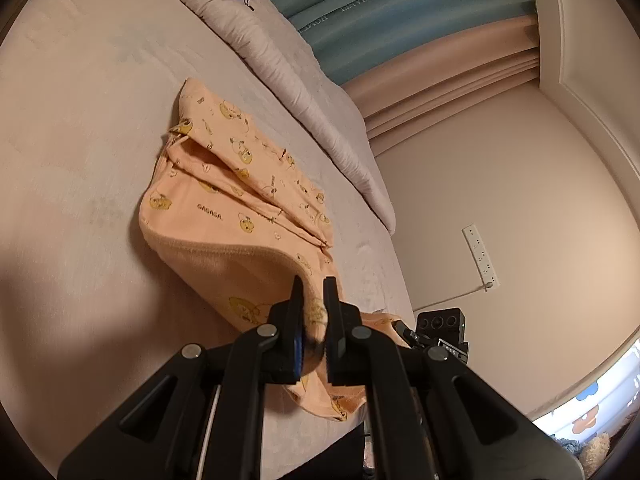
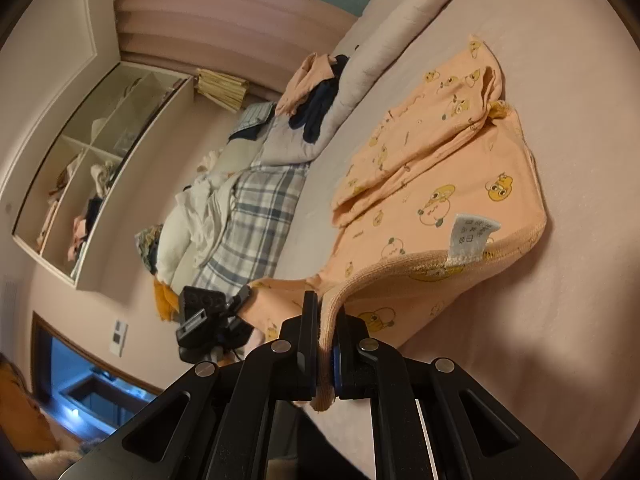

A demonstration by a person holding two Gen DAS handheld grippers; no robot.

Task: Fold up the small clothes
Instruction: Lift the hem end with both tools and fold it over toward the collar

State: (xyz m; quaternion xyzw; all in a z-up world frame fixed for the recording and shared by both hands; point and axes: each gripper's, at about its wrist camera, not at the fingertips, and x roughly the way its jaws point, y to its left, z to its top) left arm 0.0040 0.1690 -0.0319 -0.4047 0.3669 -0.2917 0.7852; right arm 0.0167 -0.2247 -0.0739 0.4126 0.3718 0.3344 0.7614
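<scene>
left wrist view: your largest surface is the bed [image 1: 80, 128], pale grey-pink sheet, with a rolled grey quilt [image 1: 280, 64] along its far edge. beyond that, blue and pink curtains [image 1: 400, 20] and a plain wall carrying a white power strip [image 1: 480, 256].

on the sheet lies the peach garment [image 1: 224, 200], printed with small yellow cartoon figures, partly folded over itself, sleeves tucked inward. its far part rests flat on the bed; the ribbed hem end nearest you is lifted off the sheet.

your left gripper [image 1: 313, 320] is pinching that hem, cloth bunched between the two black fingers, jaws pressed nearly together on it.

right wrist view: same bed [image 2: 560, 360], same garment [image 2: 440, 184], white care label [image 2: 472, 236] standing up just inside the ribbed hem. your right gripper [image 2: 324, 344] is clamped on the hem edge, fabric passing between the fingers and hanging out below them. the other gripper's black body is visible just to the left of it, also at the cloth's edge.

further back: a plaid blanket [image 2: 256, 216], a heap of dark and peach clothes [image 2: 320, 92] on the quilt, a white wall shelf [image 2: 92, 168] with cluttered compartments, contents too small to identify.
</scene>
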